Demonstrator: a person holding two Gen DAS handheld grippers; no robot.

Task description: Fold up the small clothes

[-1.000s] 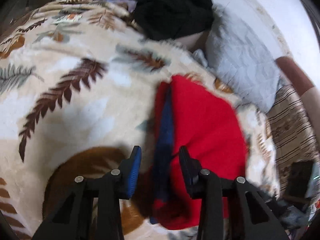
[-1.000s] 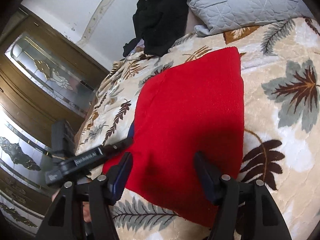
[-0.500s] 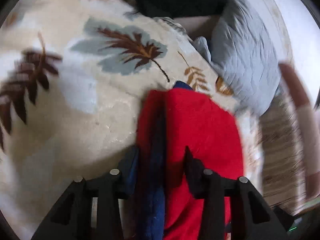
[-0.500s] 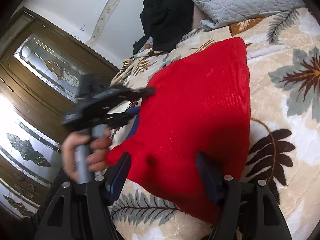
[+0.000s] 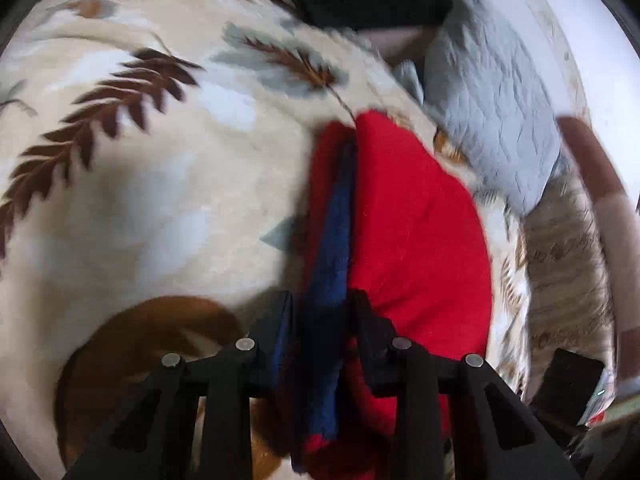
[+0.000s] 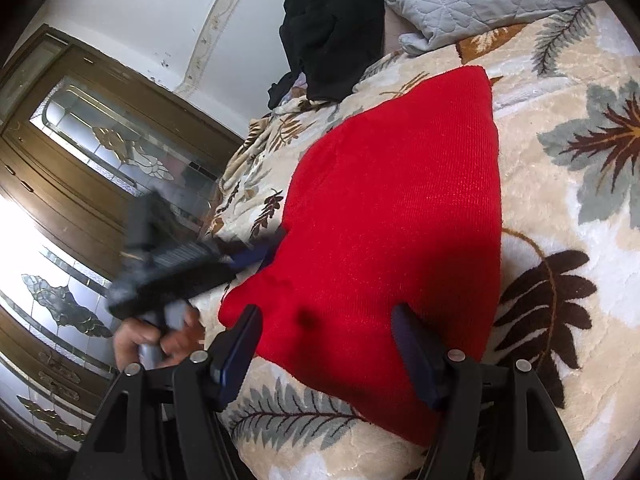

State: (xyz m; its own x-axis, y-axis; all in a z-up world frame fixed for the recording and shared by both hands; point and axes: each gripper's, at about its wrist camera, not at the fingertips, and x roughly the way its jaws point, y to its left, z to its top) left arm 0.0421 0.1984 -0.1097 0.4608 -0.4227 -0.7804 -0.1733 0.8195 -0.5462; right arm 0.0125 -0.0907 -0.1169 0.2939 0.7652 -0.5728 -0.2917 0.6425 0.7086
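Our left hand-held gripper (image 5: 322, 312) is closing around the red garment's (image 5: 416, 232) blue edge (image 5: 332, 248) at 6 o'clock; our right hand-held gripper (image 6: 326, 344) stands released above it.

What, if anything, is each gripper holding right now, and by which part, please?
The left gripper is closing around the red garment's blue-trimmed edge; a firm pinch cannot be confirmed. The right gripper is open above the garment, holding nothing.
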